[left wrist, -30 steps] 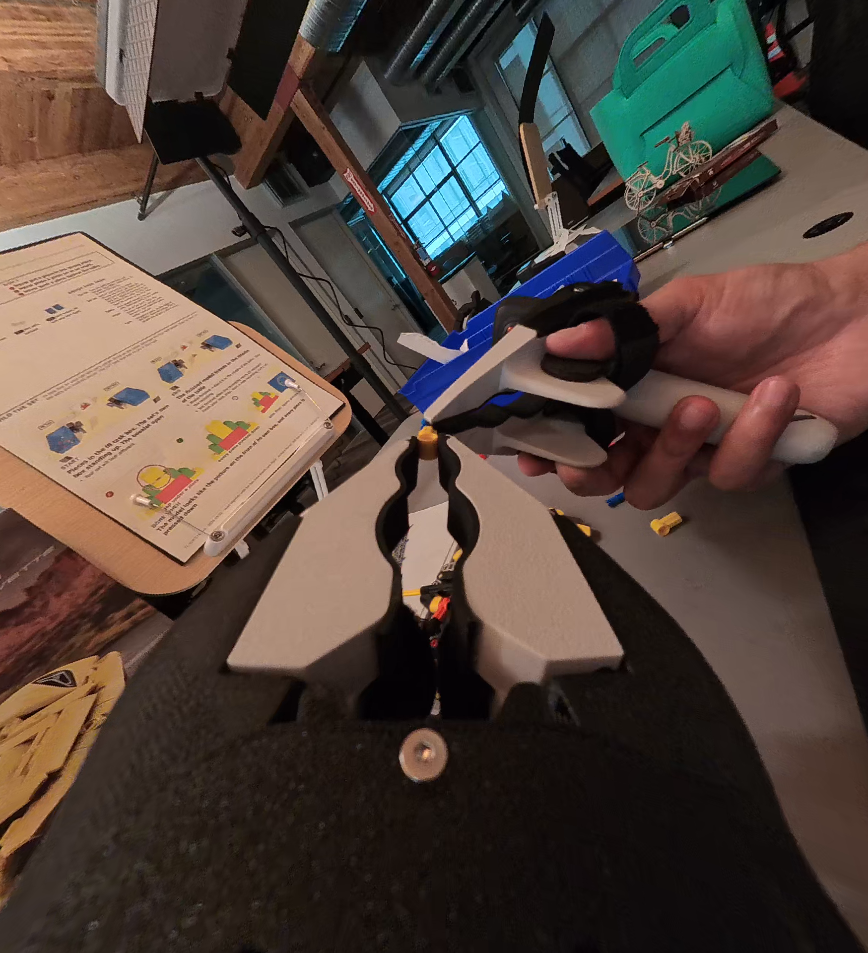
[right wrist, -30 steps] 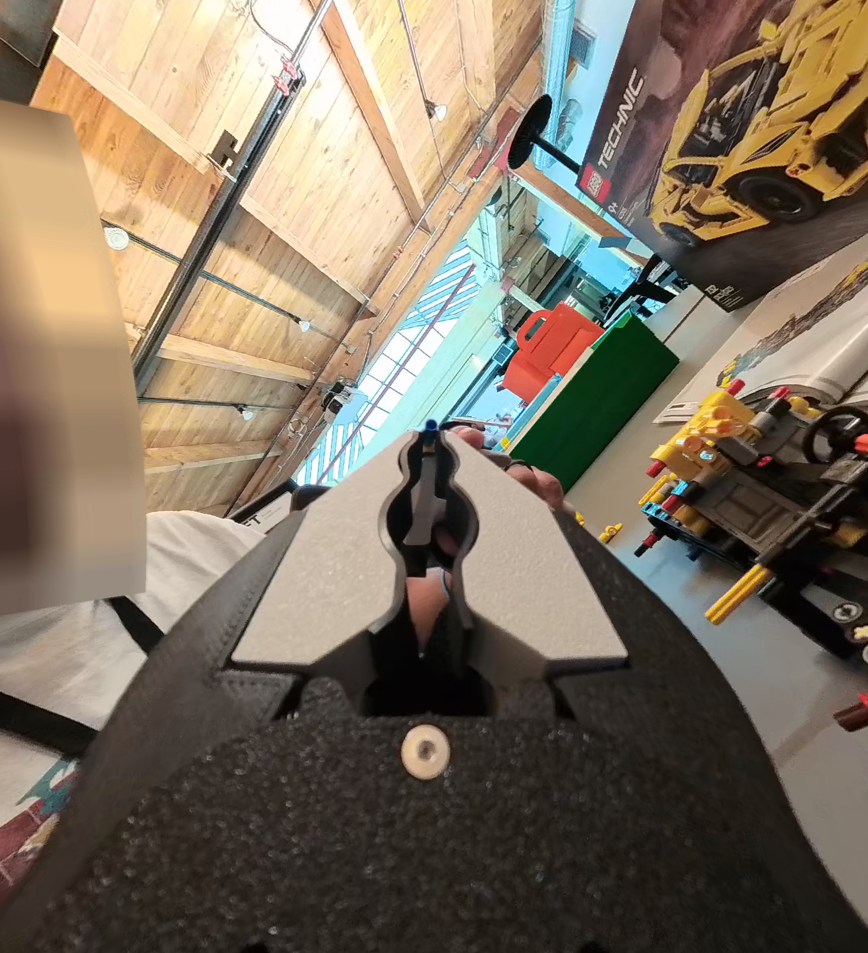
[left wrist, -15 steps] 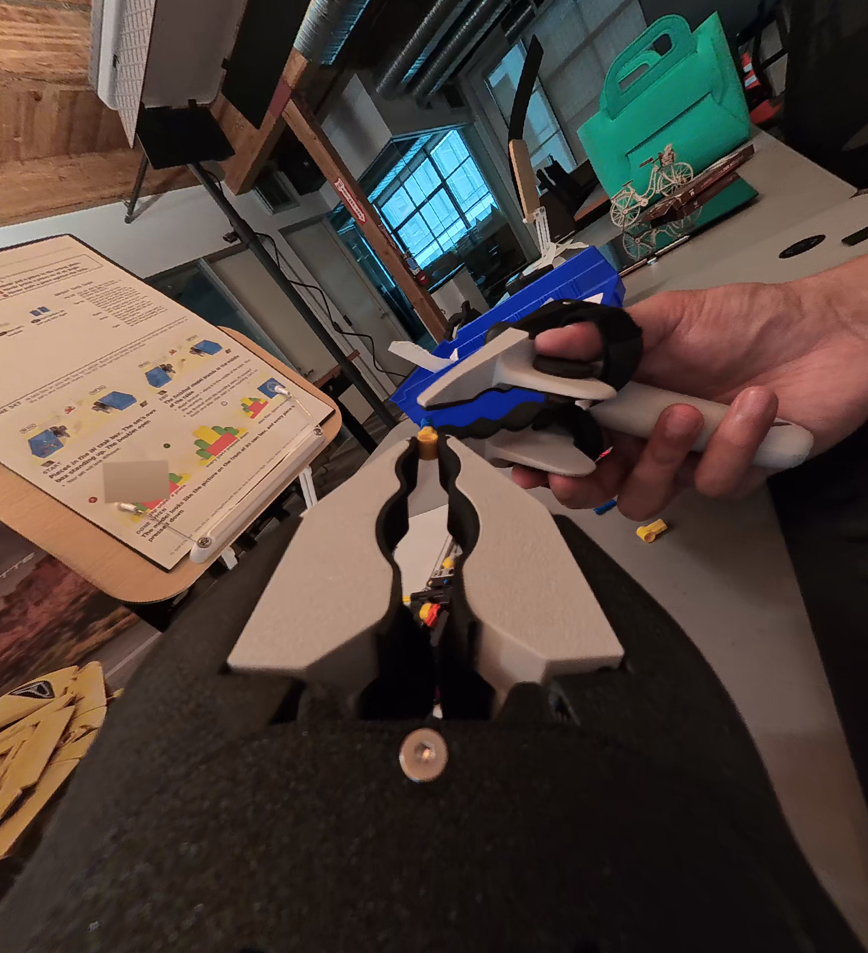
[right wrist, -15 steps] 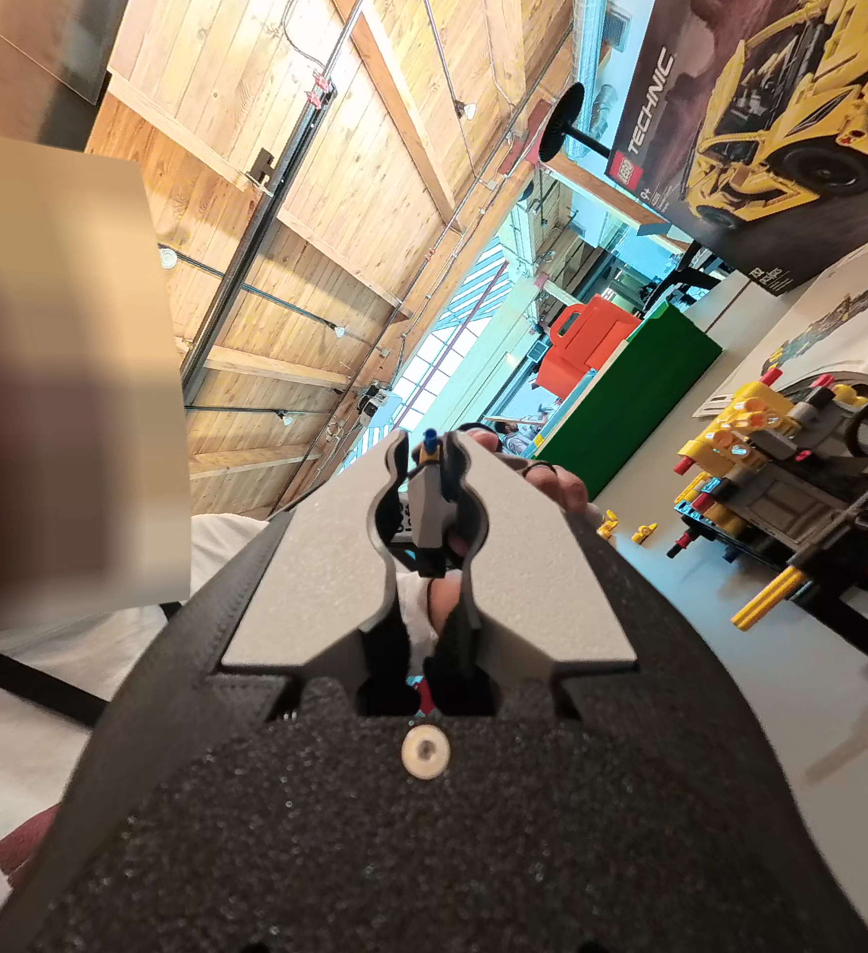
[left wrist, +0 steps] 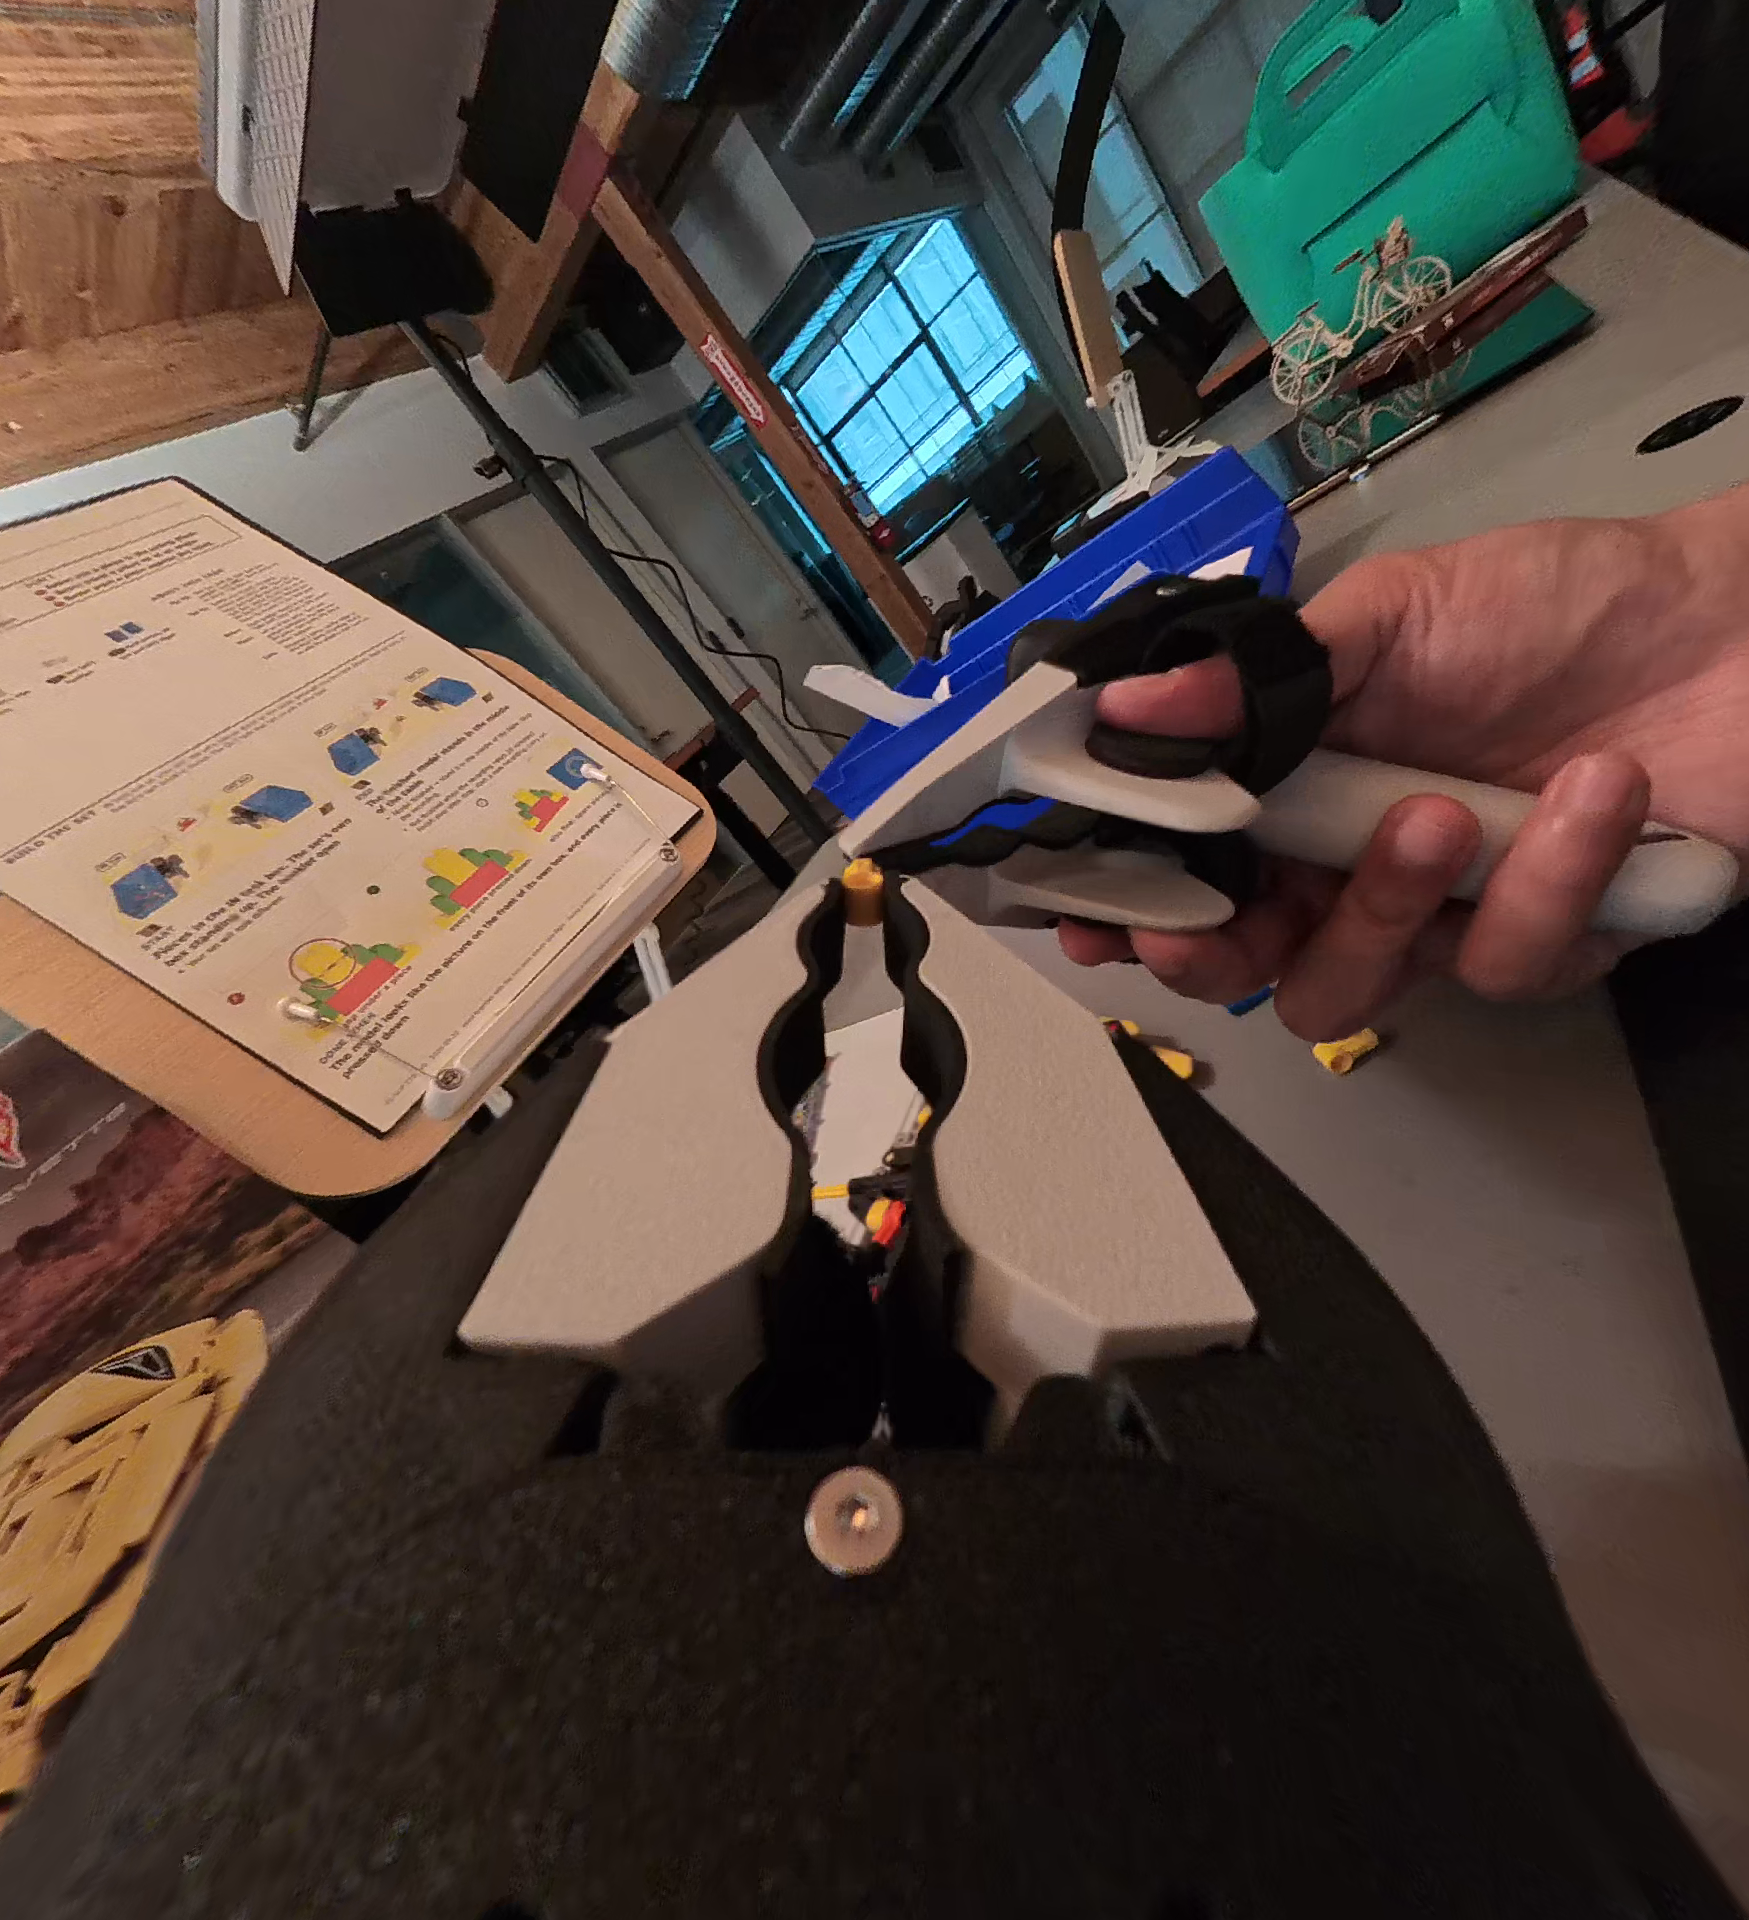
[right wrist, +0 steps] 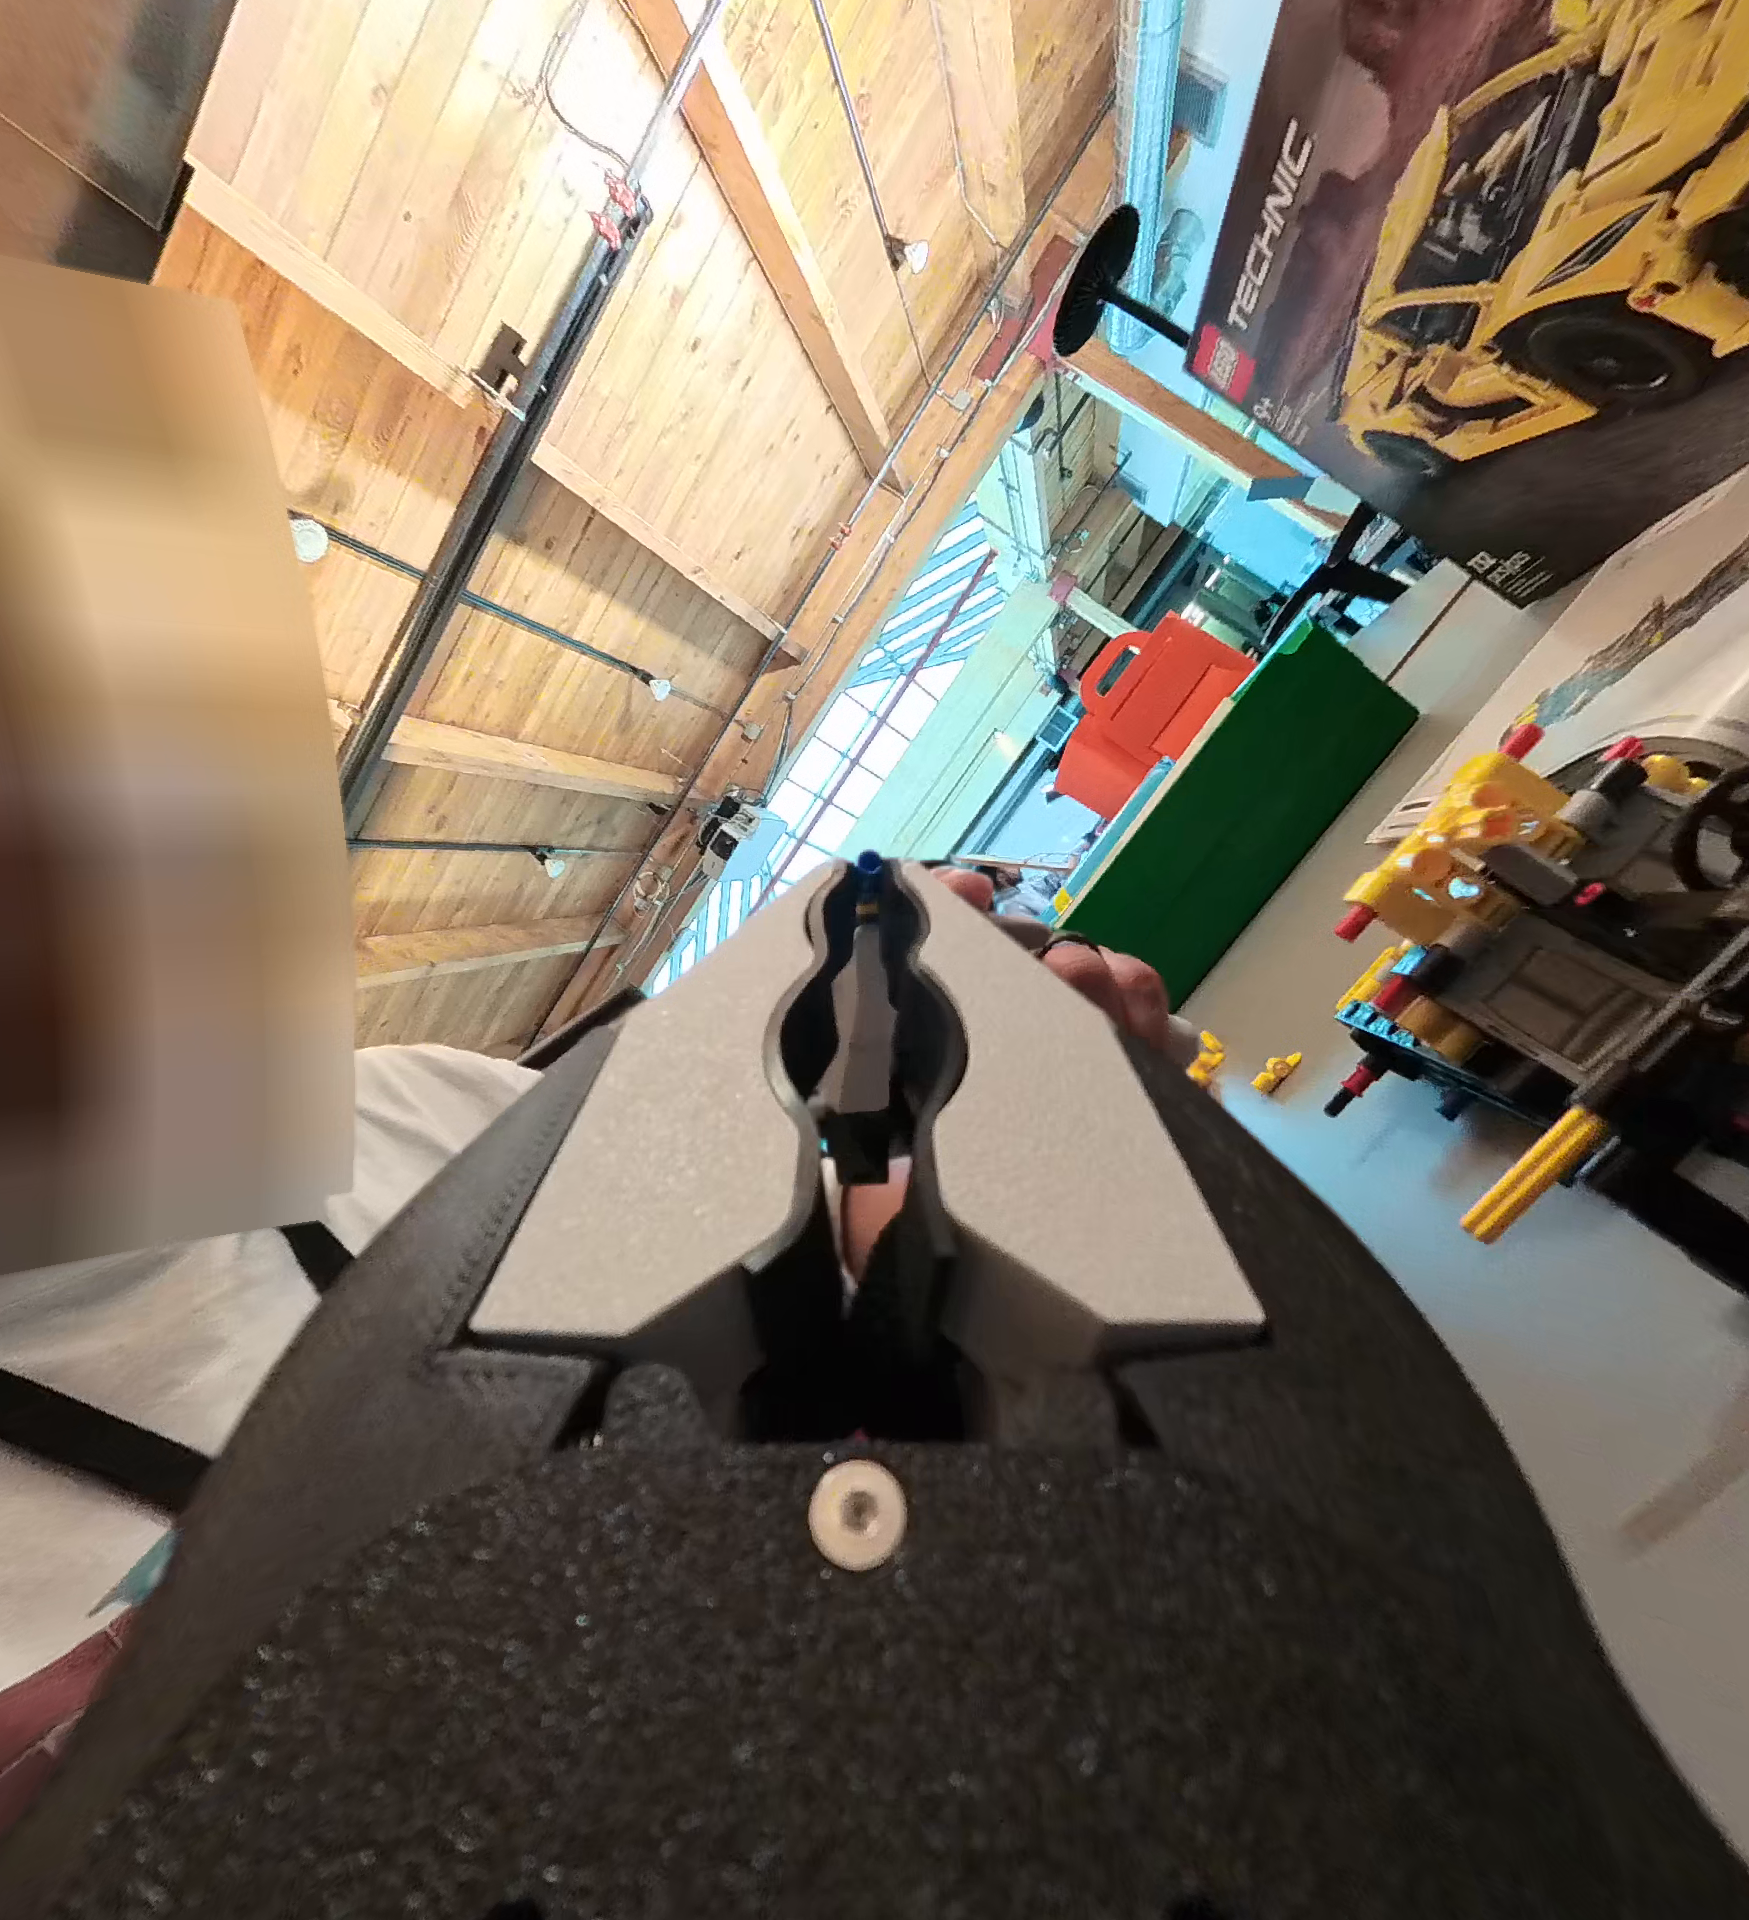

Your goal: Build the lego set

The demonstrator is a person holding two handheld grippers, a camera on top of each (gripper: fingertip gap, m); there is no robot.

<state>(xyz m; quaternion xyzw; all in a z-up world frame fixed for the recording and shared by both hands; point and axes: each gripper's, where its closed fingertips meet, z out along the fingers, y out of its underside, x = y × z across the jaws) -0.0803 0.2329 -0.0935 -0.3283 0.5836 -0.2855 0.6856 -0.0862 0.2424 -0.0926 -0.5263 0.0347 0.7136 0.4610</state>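
Note:
My left gripper (left wrist: 862, 885) is shut on a small yellow peg (left wrist: 863, 899) that sticks out of its tips. My right gripper (right wrist: 868, 878) is shut on a small blue pin (right wrist: 868, 862). In the left wrist view a hand holds the right gripper (left wrist: 849, 847), its tip just above the yellow peg. Whether pin and peg touch, I cannot tell. The partly built yellow and grey Lego car (right wrist: 1576, 987) sits on the table at the right of the right wrist view.
An instruction sheet on a wooden board (left wrist: 278, 810) stands at the left. A blue bin (left wrist: 1057, 665) and green bag (left wrist: 1389, 177) stand behind. Loose yellow pieces (left wrist: 1348, 1055) lie on the grey table (left wrist: 1472, 1247). The set's box (right wrist: 1576, 208) stands behind the car. My left and right fingertips are right by each other.
Both grippers stay shut and tip to tip. The right gripper's tip rose a little and came back down close to the yellow peg. Both views have shifted slightly.

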